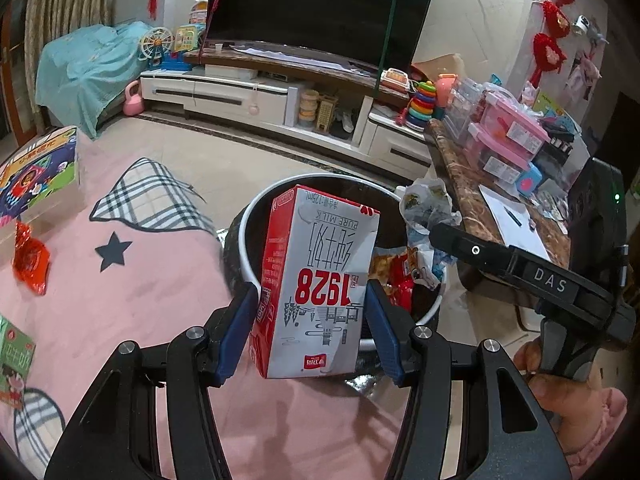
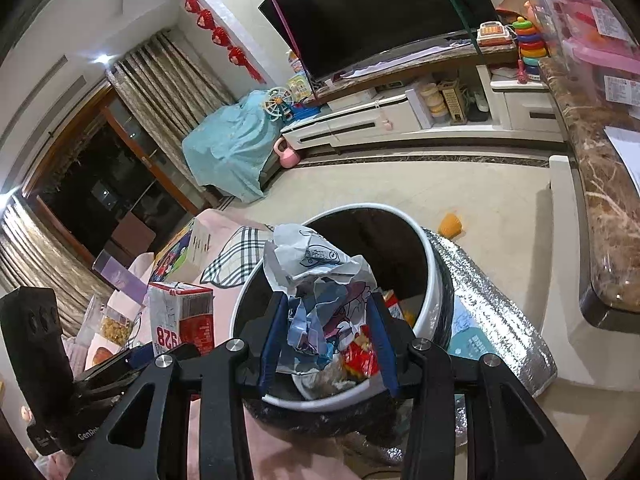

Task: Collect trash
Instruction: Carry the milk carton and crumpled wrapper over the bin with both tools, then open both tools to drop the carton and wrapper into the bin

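Note:
My left gripper point(image 1: 310, 300) is shut on a red and white milk carton point(image 1: 316, 284) marked 1928, held upside down just in front of the white-rimmed trash bin point(image 1: 256, 216). The same carton point(image 2: 180, 320) shows at the left of the right wrist view. My right gripper point(image 2: 326, 312) is shut on a crumpled white and blue printed wrapper point(image 2: 316, 280), held over the bin point(image 2: 434, 280). The bin holds red and yellow wrappers point(image 2: 360, 356). In the left wrist view the right gripper point(image 1: 436, 228) reaches in from the right with that wrapper point(image 1: 424, 204).
A pink rug point(image 1: 132, 280) carries a red wrapper point(image 1: 30, 256), a green carton point(image 1: 14, 356) and a colourful box point(image 1: 36, 168). A marble table point(image 1: 468, 184) with pink boxes stands right of the bin. Silver foil mat point(image 2: 492, 312) lies beside the bin. A TV unit point(image 1: 256, 92) lines the far wall.

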